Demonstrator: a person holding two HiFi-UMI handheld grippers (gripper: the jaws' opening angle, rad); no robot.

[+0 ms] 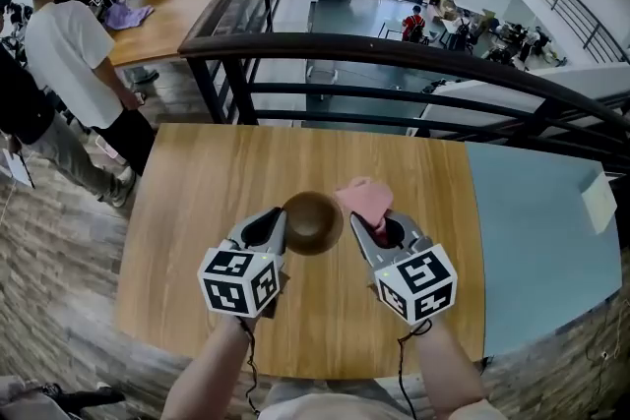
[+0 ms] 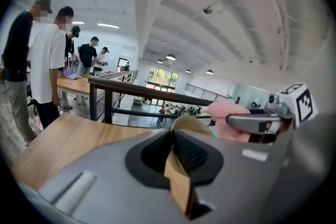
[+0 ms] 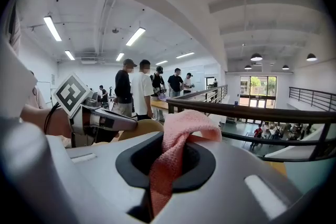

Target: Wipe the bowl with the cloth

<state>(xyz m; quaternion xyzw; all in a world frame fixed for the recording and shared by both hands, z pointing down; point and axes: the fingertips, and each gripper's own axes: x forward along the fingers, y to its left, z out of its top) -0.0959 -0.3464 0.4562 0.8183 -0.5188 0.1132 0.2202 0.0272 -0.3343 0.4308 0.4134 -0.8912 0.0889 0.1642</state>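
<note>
Bowl [image 1: 312,221] first: it's up in front of me over the middle of the wooden surface [image 1: 197,211], not set down on it as far as I can judge. The left tongs [image 1: 283,223] are nipped nearly closed on its rim. In the left gripper view the thin wall runs edge-on between the jaws, so it's a narrow pinch on one side that leaves the rest of the bowl free to be rubbed. Just to its right, the pink cloth [image 1: 362,200] is clamped in the right tongs [image 1: 366,229], with the jaws squeezed tight on a bunched fold. A soft wad pokes out past the tips, and I reckon that's the part meant to do the wiping. Cloth and bowl sit side by side, very near, but I can't tell whether they touch. Wiping looks about to begin. Beyond the surface there's a dark railing [image 1: 394,54], and people [image 1: 69,54] stand off to the left.
</note>
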